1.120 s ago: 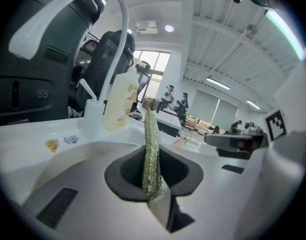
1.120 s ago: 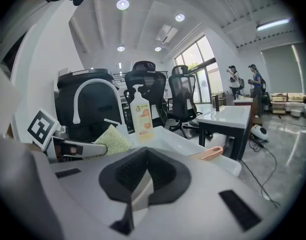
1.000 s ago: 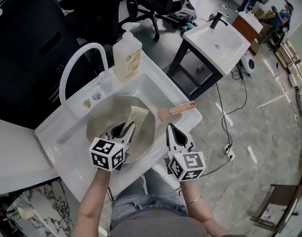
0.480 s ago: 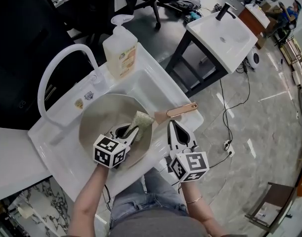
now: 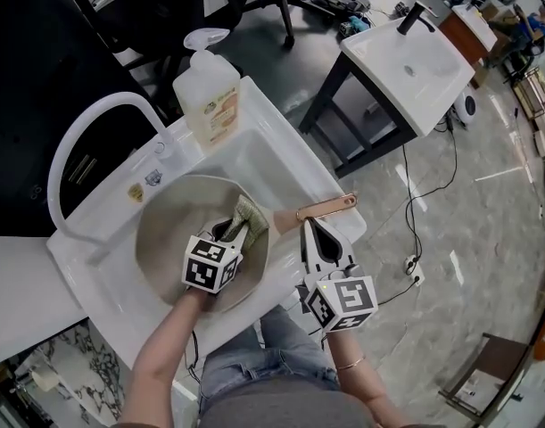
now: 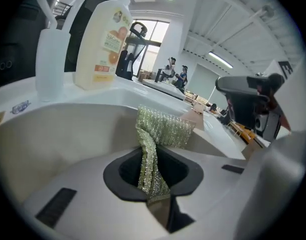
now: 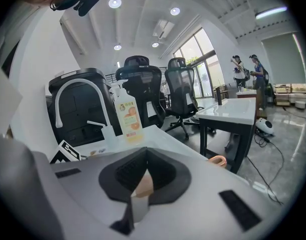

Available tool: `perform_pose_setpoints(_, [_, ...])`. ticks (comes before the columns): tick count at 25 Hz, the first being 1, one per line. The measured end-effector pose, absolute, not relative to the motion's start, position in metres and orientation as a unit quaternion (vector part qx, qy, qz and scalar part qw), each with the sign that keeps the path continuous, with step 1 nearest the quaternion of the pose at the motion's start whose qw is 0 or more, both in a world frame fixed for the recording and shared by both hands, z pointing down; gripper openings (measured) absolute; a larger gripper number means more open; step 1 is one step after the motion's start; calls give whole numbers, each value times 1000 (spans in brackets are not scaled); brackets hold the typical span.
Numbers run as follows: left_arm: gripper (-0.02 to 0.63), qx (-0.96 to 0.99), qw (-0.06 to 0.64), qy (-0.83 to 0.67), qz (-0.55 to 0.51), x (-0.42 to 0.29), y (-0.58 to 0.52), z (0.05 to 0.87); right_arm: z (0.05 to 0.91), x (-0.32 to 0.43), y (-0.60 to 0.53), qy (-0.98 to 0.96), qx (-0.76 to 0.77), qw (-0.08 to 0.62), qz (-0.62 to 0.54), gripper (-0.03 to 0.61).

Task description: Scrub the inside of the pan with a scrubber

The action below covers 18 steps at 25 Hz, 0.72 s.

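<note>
A grey pan (image 5: 165, 230) lies in the white sink (image 5: 281, 163), its copper-coloured handle (image 5: 326, 208) pointing right over the sink's rim. My left gripper (image 5: 239, 230) is inside the pan, shut on a pale green glittery scrubber (image 5: 248, 214). The scrubber (image 6: 160, 129) stands up folded between the jaws, against the pan's wall (image 6: 57, 139) on the handle side. My right gripper (image 5: 309, 228) is shut on the pan handle (image 7: 142, 184) at the sink's near right edge; the handle's ring end (image 7: 218, 160) shows beyond.
A soap bottle (image 5: 210, 96) stands at the sink's back rim beside a curved white faucet (image 5: 76, 141). A second white washbasin on a dark frame (image 5: 415, 61) stands to the right. Office chairs (image 7: 137, 84) and cables are on the floor behind.
My left gripper has slid the scrubber across the pan toward the handle side, and the scrubber now looks more folded. The right gripper has stayed on the handle.
</note>
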<state>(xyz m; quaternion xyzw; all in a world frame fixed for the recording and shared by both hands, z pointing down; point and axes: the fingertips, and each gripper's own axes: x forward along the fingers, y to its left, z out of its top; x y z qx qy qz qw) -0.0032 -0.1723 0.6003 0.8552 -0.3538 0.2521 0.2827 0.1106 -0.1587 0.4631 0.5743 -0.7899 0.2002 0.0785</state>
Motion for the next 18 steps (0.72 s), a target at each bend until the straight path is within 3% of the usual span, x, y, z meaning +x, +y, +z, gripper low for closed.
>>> perform_pose_setpoints(18, [63, 757, 229, -512, 334, -83, -238, 617, 469, 111, -181, -803, 552, 82, 210, 11])
